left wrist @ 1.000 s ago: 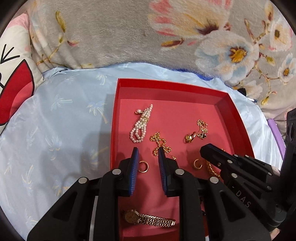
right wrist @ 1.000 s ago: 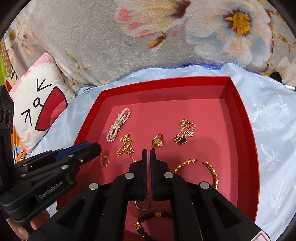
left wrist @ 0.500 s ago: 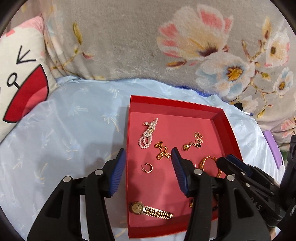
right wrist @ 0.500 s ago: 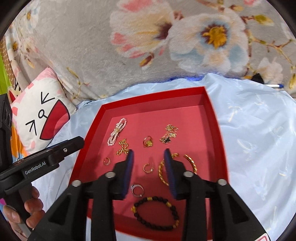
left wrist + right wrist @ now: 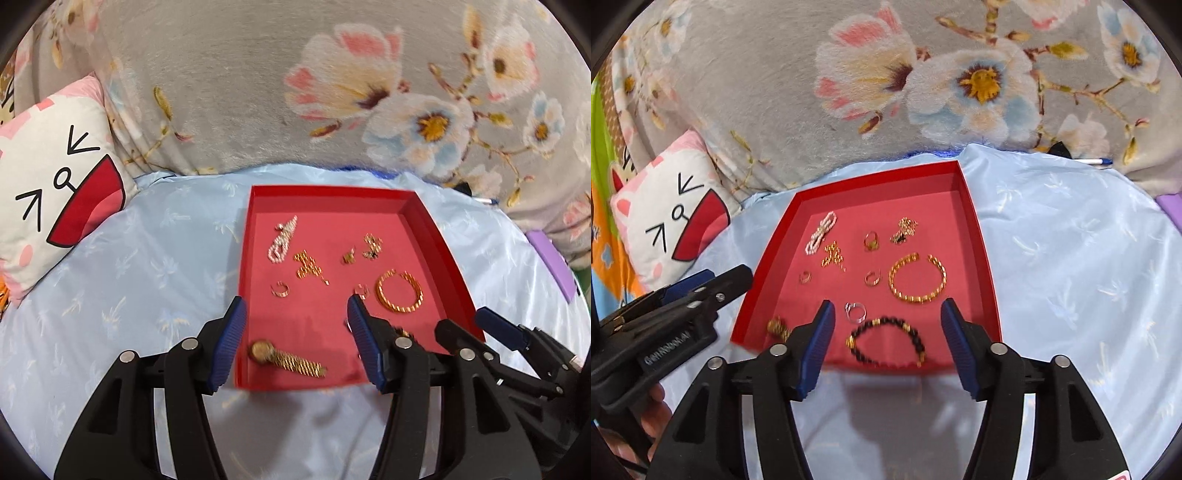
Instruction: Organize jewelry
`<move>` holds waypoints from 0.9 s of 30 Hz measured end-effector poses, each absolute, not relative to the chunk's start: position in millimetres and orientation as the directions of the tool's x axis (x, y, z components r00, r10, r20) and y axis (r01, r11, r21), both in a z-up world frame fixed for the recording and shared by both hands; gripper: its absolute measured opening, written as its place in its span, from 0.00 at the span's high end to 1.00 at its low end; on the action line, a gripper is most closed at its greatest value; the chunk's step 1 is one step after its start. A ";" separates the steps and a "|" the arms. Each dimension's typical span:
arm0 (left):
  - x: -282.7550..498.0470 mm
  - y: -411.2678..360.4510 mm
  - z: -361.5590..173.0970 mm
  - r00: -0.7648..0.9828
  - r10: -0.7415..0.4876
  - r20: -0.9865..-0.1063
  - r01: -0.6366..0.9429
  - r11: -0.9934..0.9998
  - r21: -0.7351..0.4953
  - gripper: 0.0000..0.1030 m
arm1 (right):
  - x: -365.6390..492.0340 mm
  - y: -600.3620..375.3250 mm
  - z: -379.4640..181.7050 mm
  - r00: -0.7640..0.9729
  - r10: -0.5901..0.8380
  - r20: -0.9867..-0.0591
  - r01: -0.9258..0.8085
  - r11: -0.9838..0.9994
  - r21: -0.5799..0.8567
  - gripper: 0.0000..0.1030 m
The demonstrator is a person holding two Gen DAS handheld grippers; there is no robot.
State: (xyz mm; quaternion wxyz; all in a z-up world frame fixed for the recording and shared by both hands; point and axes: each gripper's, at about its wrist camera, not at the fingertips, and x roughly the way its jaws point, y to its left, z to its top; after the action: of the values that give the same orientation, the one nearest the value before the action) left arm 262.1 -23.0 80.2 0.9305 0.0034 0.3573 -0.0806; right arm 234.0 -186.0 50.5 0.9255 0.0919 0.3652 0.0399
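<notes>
1. We see the left tool (image 5: 295,343) spread wide, empty, over the red tray's (image 5: 448,258) near edge.
2. Gold watch (image 5: 286,360) lies between its fingers (image 5: 229,345).
3. Gold bangle (image 5: 399,291) and pearl bracelet (image 5: 282,245) lie farther in.
4. Right tool (image 5: 476,328) sits beside the tray's right corner.

Bright, even indoor light; soft shadows under the red tray (image 5: 988,295). Fisheye bending and dark corners; slight motion blur throughout.

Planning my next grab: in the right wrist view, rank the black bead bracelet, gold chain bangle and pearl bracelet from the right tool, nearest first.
1. Black bead bracelet, between the right tool's fingers.
2. Gold chain bangle, mid-tray, right.
3. Pearl bracelet, far left.
</notes>
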 end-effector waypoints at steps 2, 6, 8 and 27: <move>253.4 -26.6 79.4 0.732 -0.133 -0.668 0.149 0.988 -0.034 0.46 | 225.6 -183.2 52.7 0.729 0.121 -0.674 0.002 0.984 0.178 0.37; 242.2 -26.5 81.7 0.732 -0.107 -0.673 0.127 0.992 -0.019 0.43 | 215.2 -180.0 58.4 0.722 0.081 -0.687 0.026 0.989 0.144 0.35; 238.2 -25.7 82.3 0.730 -0.088 -0.677 0.113 0.994 -0.006 0.41 | 211.6 -177.9 60.3 0.715 0.059 -0.697 0.038 0.992 0.123 0.33; 223.0 -21.9 73.2 0.694 0.013 -0.720 0.055 0.996 0.072 0.33 | 197.4 -169.4 53.1 0.661 -0.004 -0.750 0.089 0.993 0.074 0.32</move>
State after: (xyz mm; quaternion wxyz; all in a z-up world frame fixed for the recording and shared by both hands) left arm 223.0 -21.9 73.2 0.9191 0.0439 0.3913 -0.0113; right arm 197.4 -169.4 53.1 0.9099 0.0520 0.4108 -0.0256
